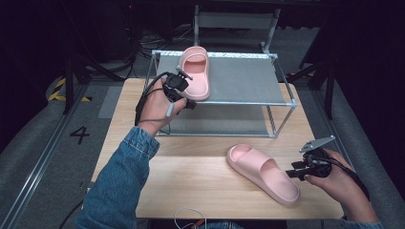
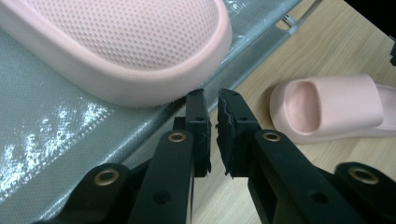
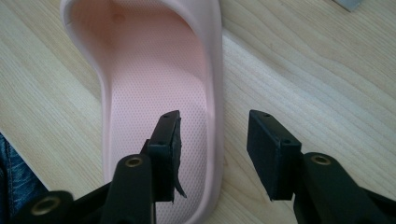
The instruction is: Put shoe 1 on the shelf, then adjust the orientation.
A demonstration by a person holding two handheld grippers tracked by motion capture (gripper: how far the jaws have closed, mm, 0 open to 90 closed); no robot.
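In the high view a pale wooden counter (image 1: 200, 181) carries a two-tier metal shoe rack (image 1: 282, 102) with grey mesh shelves across its upper half. One pink slide sandal (image 1: 195, 71) lies on the top shelf at the upper left of the rack, toe opening pointing toward the top of the frame. The left gripper (image 1: 179, 88) sits just beside that sandal's heel end, at its lower left, carried by a hand in a denim sleeve (image 1: 122, 181) that enters from the bottom left.

In the left gripper view the jaws rise from the bottom centre and stand almost closed, with only a thin slit between the pads and nothing in it. The sandal's heel (image 2: 140, 51) fills the upper left, resting on the grey shelf; its rounded rim lies just above and left of the jaw tips, close to them but outside the gap.

The second pink slide sandal (image 1: 262, 172) lies on the counter at the lower right of the high view, set diagonally, toe to the upper left. The right gripper (image 1: 296, 171) is at its heel end on the right.

In the right gripper view the jaws are spread wide. The sandal (image 3: 154, 93) runs up from the bottom centre; its right side wall passes between the two pads, the left pad over the footbed, the right pad over bare wood. The pads do not press on it.
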